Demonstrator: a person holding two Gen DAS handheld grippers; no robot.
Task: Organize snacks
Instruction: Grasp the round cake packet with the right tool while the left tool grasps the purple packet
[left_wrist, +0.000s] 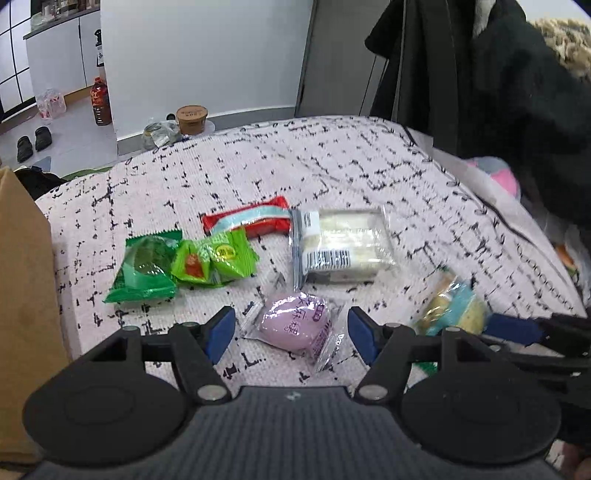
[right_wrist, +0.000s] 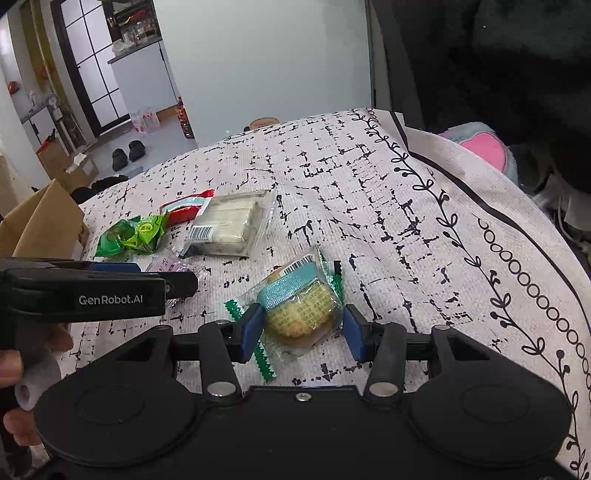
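Your left hand-held gripper (left_wrist: 291, 334) is spread wide around the purple snack (left_wrist: 294, 329), its pads clear of the wrapper; your right hand-held gripper (right_wrist: 302, 332) is spread too, its blue pads either side of the yellow cake (right_wrist: 300, 315), just beside the wrapper; both snacks lie on the patterned table (right_wrist: 369, 192); green packets (left_wrist: 181, 262), a red bar (left_wrist: 247, 219) and a white pack (left_wrist: 343, 245) lie farther back.

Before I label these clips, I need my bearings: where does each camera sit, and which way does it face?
Left wrist: on the left gripper, looking across the patterned cloth; open around the purple snack.
Right wrist: on the right gripper, facing likewise; open around the yellow pastry; a hand shows.
Shared: green packets, white pack, each other's gripper.
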